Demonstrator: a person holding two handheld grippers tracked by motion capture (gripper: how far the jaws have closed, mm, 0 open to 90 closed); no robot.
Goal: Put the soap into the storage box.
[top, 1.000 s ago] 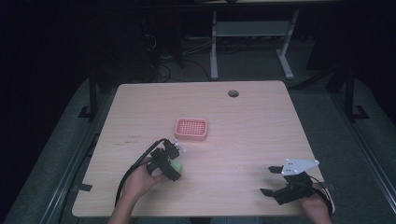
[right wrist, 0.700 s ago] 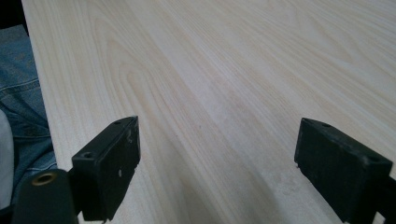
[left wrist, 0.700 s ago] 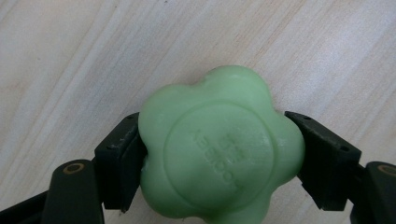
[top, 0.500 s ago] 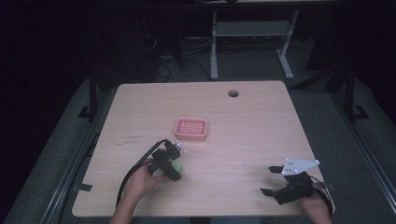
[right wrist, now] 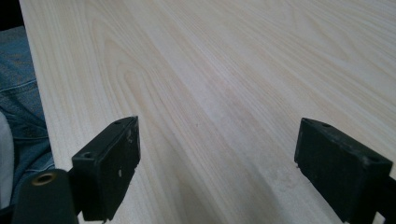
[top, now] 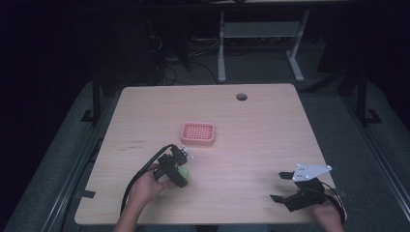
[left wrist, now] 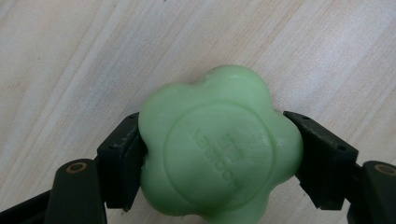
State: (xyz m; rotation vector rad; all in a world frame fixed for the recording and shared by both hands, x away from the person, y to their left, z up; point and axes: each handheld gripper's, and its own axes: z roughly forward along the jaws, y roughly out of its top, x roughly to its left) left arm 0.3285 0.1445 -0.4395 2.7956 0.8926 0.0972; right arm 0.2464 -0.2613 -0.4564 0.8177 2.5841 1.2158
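A pale green flower-shaped soap (left wrist: 218,147) with stamped lettering sits between both jaws of my left gripper (left wrist: 215,154), which is shut on it just above the wooden table. From above, that soap (top: 184,172) shows as a green patch under the left gripper (top: 177,170), front left of the table's middle. A pink slotted soap dish (top: 197,134) lies a little beyond it. My right gripper (top: 281,187) rests near the front right edge, open, with bare wood between its jaws (right wrist: 217,158).
The wooden table (top: 270,135) has a round cable hole (top: 241,96) at the back. A black cable (top: 140,179) trails from the left gripper toward the front edge. Blue denim (right wrist: 21,107) lies beyond the table edge in the right gripper view. Dark floor and a desk frame lie behind.
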